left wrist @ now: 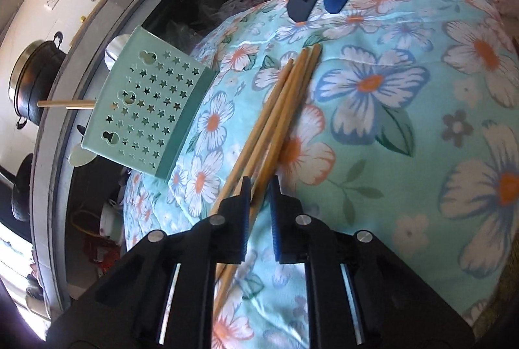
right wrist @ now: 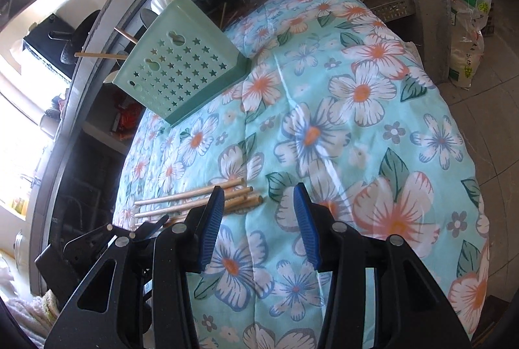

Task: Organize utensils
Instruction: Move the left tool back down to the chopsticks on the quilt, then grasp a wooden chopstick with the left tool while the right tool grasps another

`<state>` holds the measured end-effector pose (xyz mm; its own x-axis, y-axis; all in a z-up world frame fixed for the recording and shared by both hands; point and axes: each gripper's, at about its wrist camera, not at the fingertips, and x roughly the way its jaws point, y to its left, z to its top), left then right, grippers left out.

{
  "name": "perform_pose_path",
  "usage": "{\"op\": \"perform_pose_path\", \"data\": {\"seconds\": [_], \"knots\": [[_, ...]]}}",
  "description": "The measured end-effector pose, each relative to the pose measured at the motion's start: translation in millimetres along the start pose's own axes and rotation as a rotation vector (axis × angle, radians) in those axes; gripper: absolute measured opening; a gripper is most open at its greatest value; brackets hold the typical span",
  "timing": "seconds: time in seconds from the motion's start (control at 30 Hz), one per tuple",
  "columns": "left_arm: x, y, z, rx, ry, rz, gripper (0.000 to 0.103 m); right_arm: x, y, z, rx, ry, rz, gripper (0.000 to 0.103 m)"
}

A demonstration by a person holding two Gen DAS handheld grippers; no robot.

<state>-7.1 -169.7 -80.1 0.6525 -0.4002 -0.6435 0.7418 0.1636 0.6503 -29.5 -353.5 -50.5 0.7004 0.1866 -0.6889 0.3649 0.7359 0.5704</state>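
Surface: flowered cloth [right wrist: 373, 135] over my table, kitchen clutter behind.
Left gripper [left wrist: 259, 186]: I have it closing around the loose chopsticks [left wrist: 285, 102], grip unconfirmed.
Right gripper [right wrist: 259, 196]: hovering agape, empty.
Progress: green holder [right wrist: 181, 70] has some utensils (two sticks poke out); these remain.

- The near ends of the chopsticks [left wrist: 275, 118] were covered by the left gripper [left wrist: 259, 190], so it could not be told whether the pads pressed on any of them.
- In the right wrist view, part of the chopsticks was hidden behind the right gripper [right wrist: 259, 196].
- The utensil holder [right wrist: 181, 70] hid all but the protruding ends of the sticks inside it.
- A white object behind its rim was possibly a spoon.
- The cluttered shelves under the counter [right wrist: 97, 34] were too dark to be made out.
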Motion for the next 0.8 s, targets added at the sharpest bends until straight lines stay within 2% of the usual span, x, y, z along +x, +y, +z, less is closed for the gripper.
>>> {"op": "perform_pose_path", "data": {"seconds": [0.2,0.27,0.33,0.47,0.6,0.8], "knots": [[-17.0,14.3,-7.2,-0.086,0.071,-0.155,0.01,-6.9,-9.6,0.2,0.016,-0.015,0.0,0.044],[-19.3,22.5,-7.3,-0.129,0.072,-0.193,0.01,-8.0,-11.9,0.1,0.023,-0.016,0.001,0.044],[-21.7,34.3,-4.7,-0.197,0.061,-0.249,0.016,-9.2,-15.0,0.0,0.039,-0.015,0.013,0.044],[-15.2,48.7,11.0,-0.319,0.015,-0.36,0.017,-11.8,-16.5,-0.5,0.064,-0.01,0.05,0.044],[-0.1,40.4,28.0,-0.329,-0.003,-0.383,0.017,-11.1,-16.9,-0.8,0.091,0.001,0.078,0.044],[22.9,30.8,38.4,-0.32,0.026,-0.386,0.017,-11.8,-18.8,-1.7,0.13,0.013,0.127,0.042]]}}
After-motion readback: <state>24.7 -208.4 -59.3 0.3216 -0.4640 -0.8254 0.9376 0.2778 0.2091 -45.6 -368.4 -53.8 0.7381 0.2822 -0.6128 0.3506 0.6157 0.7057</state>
